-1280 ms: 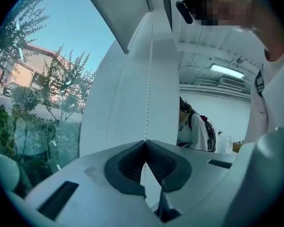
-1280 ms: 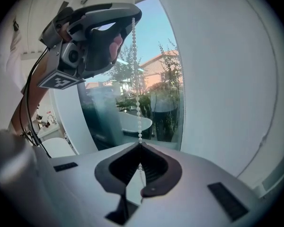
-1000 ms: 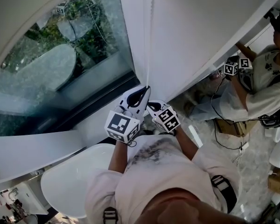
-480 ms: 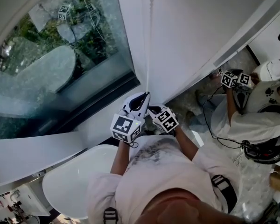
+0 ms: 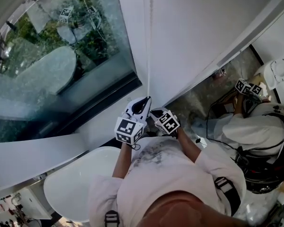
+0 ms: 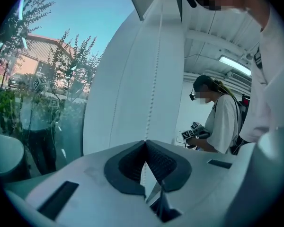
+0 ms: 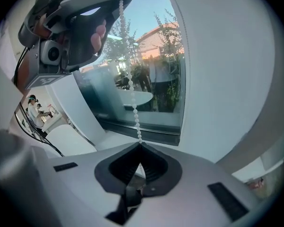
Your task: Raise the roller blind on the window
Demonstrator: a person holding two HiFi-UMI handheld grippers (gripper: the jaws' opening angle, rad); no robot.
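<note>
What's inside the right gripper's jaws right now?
The bead chain runs into the right gripper's shut jaws; the clamped stretch itself is hidden between the pads.

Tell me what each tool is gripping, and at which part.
Both tools grip the white bead chain. The left tool pinches it higher up; the right tool pinches the same strand just below, at its jaw tips.
</note>
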